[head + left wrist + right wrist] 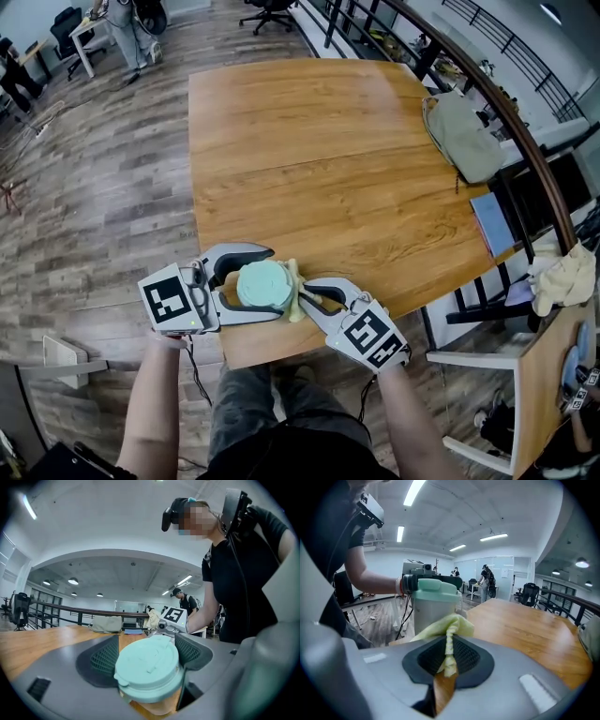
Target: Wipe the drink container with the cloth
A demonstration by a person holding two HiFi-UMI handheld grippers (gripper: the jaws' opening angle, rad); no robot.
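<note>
Head view first, says the first voice: where is the drink container (262,284)?

Second voice: It is upright over the near edge of the counter (319,159), right in front of the person. It is hard to tell if it stands on the wood or hangs a bit above it. The left claw (276,284) hugs it from both sides and is closed on it.

First voice: Why hold it like that?

Second voice: Most likely so it does not slide or tip when it gets rubbed. In the left gripper view the mint-green cup sits snug between the dark pads (101,658).

First voice: And the other one?

Second voice: The right claw (309,294) is pinched shut on the yellow cloth (294,277). A bunch of cloth sticks out past the tips. It looks pressed to the cup's right side, so the soft part does the wiping and not the hard claw.

First voice: What is the counter like?

Second voice: It is smooth brown wood, and it looks dry. A grey-green bag (461,139) lies far off at the back edge.

First voice: And the room?

Second voice: It is big and bright, with a plank floor (94,187), office chairs (267,11) and a dark railing (506,103).
</note>
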